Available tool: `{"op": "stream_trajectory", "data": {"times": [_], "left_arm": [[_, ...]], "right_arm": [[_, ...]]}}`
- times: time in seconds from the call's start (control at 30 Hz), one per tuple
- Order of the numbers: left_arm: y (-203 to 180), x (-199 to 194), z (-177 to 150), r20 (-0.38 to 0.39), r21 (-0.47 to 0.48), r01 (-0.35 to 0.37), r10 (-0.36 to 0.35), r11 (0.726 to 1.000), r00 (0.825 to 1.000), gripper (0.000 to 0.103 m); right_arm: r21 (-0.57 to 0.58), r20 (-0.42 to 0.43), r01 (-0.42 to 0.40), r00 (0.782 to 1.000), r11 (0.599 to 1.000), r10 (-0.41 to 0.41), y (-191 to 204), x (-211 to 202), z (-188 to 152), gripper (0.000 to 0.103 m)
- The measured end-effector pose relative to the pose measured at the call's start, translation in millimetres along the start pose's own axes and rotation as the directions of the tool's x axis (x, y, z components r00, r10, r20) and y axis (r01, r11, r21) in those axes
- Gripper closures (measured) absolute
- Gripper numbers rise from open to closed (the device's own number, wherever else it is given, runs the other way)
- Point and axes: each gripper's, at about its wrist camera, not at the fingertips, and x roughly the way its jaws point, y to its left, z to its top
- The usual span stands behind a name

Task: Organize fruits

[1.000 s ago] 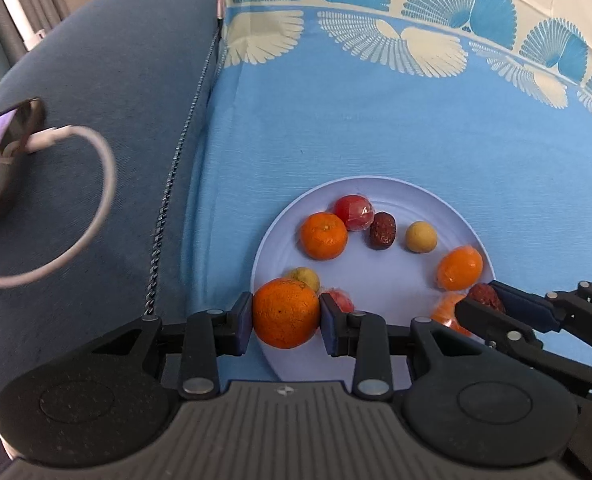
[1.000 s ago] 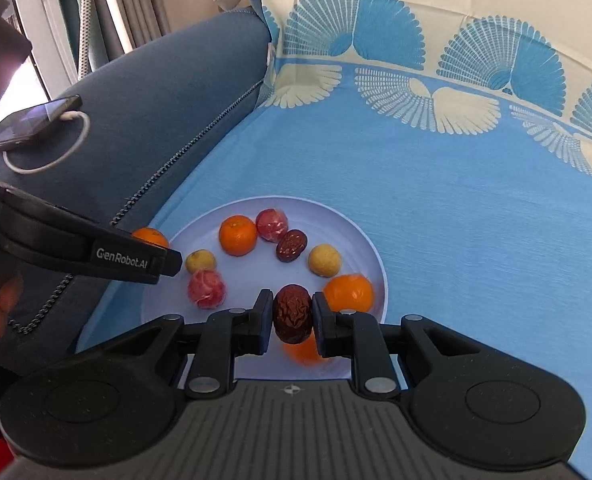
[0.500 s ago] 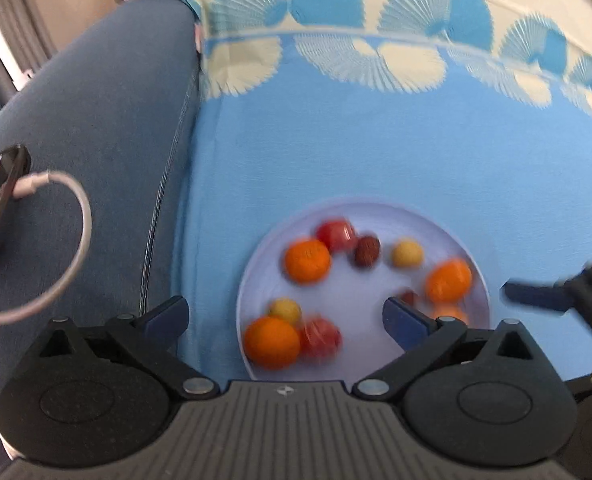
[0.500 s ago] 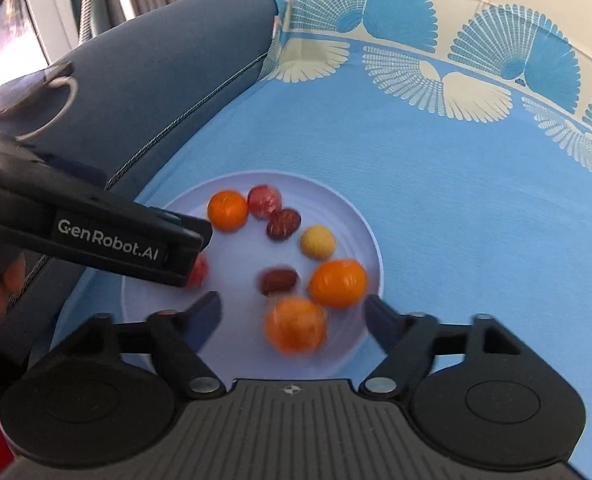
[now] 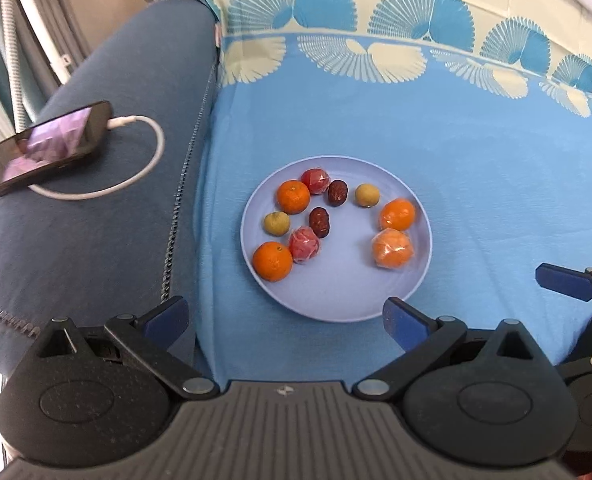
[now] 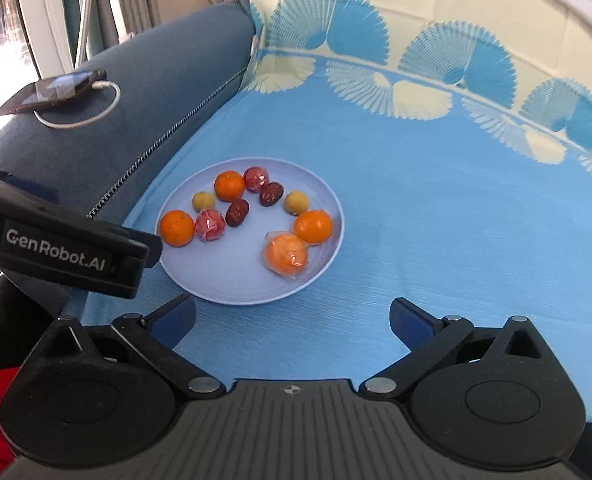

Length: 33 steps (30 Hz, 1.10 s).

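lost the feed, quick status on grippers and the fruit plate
Left gripper open, empty. Right gripper opening, empty. Nine fruits on plate. Nothing in the way.

White lettering "GenRobot.AI" runs along the black side of the left claw, seen from the right wrist camera; nothing else is readable.

Black hand-held gripper, blue pads, silver screws, "GenRobot.AI" marking; possibly red clothing.
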Motion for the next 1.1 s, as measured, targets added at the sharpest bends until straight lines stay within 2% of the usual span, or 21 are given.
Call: {"op": "stream_trajectory", "data": {"times": [0.23, 0.43, 0.7, 0.87, 1.1], "left_arm": [[3, -26, -18, 0.021, -0.028, -0.02, 0.021, 0.999, 1.0, 0.0], [4, -41, -32, 0.042, -0.037, -0.042, 0.043, 0.998, 0.998, 0.0], [6, -52, -36, 0.046, -0.069, -0.031, 0.034, 0.997, 0.998, 0.0], [4, -56, -36, 0.065, -0.056, -0.08, 0.083, 0.995, 0.994, 0.0], [7, -52, -35, 0.052, -0.066, -0.098, 0.102, 0.993, 0.993, 0.0]], "right_arm": [[-0.007, 0.065, 0.057, 0.996, 0.998, -0.056, 5, -31, -9, 0.001], [-0.003, 0.114, 0.072, 0.991, 0.997, -0.071, 9, -51, -16, 0.001], [-0.016, 0.145, 0.081, 0.986, 0.997, -0.078, 12, -65, -16, 0.001], [-0.018, 0.153, 0.086, 0.985, 0.996, -0.082, 13, -70, -17, 0.001], [-0.02, 0.162, 0.086, 0.983, 0.996, -0.082, 15, -72, -16, 0.001]]}}
